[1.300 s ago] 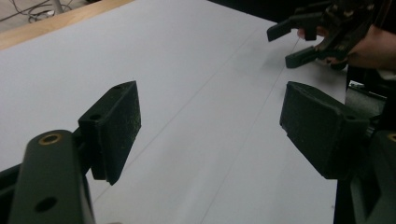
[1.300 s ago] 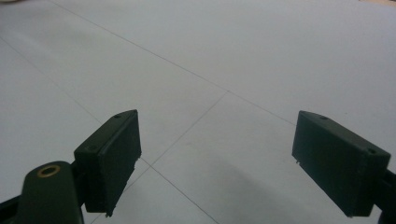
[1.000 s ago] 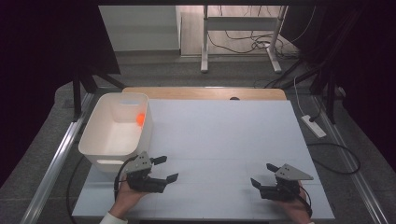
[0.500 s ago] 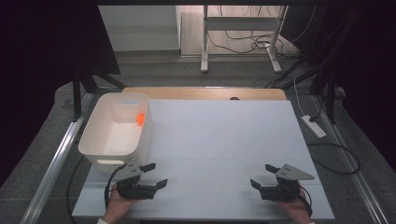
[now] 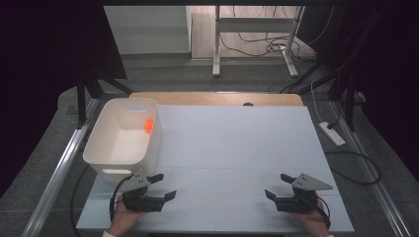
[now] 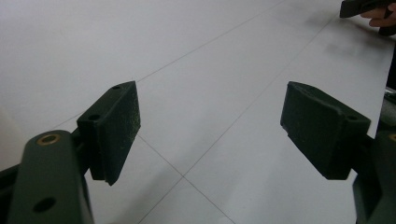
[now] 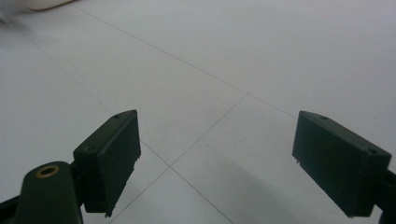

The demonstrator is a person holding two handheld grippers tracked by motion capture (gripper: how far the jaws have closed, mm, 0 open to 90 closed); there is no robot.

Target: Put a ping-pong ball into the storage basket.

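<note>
high view: left tool [image 5: 163,187] has pulled back from the bin [image 5: 122,138]

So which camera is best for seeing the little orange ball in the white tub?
The high view. It looks down into the white tub, so the orange ball shows against the far inner wall. The right gripper view catches just a pale blurred edge, probably the tub, at its top left corner.
</note>
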